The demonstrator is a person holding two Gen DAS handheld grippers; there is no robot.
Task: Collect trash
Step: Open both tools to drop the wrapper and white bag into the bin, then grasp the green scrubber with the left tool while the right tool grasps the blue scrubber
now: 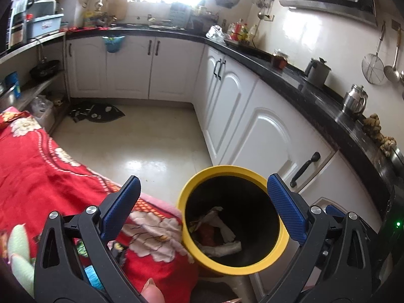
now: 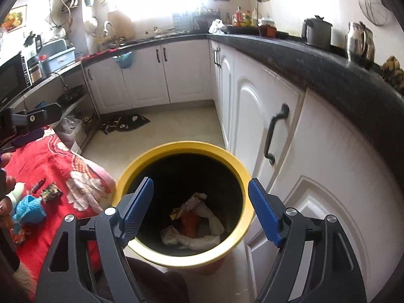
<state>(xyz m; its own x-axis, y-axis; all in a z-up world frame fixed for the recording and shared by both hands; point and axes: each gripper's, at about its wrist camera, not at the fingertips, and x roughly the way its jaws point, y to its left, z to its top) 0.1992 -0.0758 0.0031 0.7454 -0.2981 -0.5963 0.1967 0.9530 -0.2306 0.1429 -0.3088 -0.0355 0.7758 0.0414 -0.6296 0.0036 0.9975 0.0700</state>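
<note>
Both grippers gape wide and empty: the right gripper (image 2: 200, 209) hangs over the yellow bin (image 2: 151, 156) at lower centre, the left gripper (image 1: 202, 207) beside it. Crumpled paper and wrappers (image 2: 194, 224) already lie inside. At lower left, small scraps (image 2: 51, 192) on the red cloth (image 2: 38, 166) look uncollected.
</note>
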